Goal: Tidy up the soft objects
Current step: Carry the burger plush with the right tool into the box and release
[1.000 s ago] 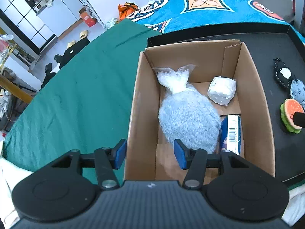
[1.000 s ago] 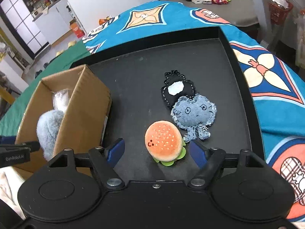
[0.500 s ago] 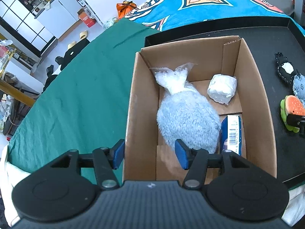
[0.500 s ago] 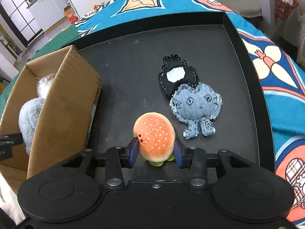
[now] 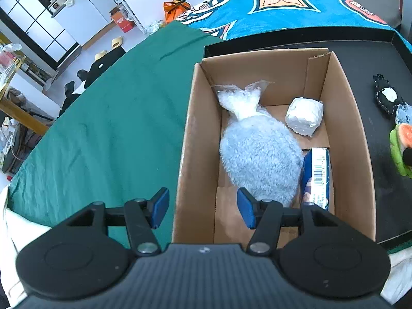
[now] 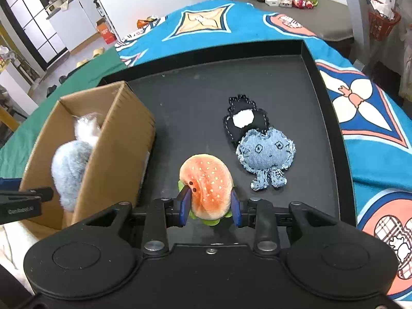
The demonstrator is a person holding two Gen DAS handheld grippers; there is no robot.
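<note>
An orange burger plush (image 6: 206, 182) with a green felt edge is squeezed between the blue pads of my right gripper (image 6: 209, 207), whose jaws are closing on it just above the black tray (image 6: 206, 90). The same burger (image 5: 401, 141) shows at the right edge of the left wrist view. My left gripper (image 5: 203, 209) stands open over the near left wall of the cardboard box (image 5: 190, 128), one finger outside and one inside, pressing nothing. In the box lie a fluffy grey plush (image 5: 260, 159), a clear plastic bag (image 5: 242, 100), a white wrapped bundle (image 5: 305, 116) and a blue packet (image 5: 316, 177).
A denim plush (image 6: 266, 154) and a black plush with a white patch (image 6: 244, 119) lie on the tray to the right of the burger. The box (image 6: 116, 149) stands on the tray's left side. Green and blue patterned cloths cover the table around the tray.
My right gripper's jaws came together on the burger plush, which now sits squeezed and tilted between the pads. The left gripper stays over the box wall.
</note>
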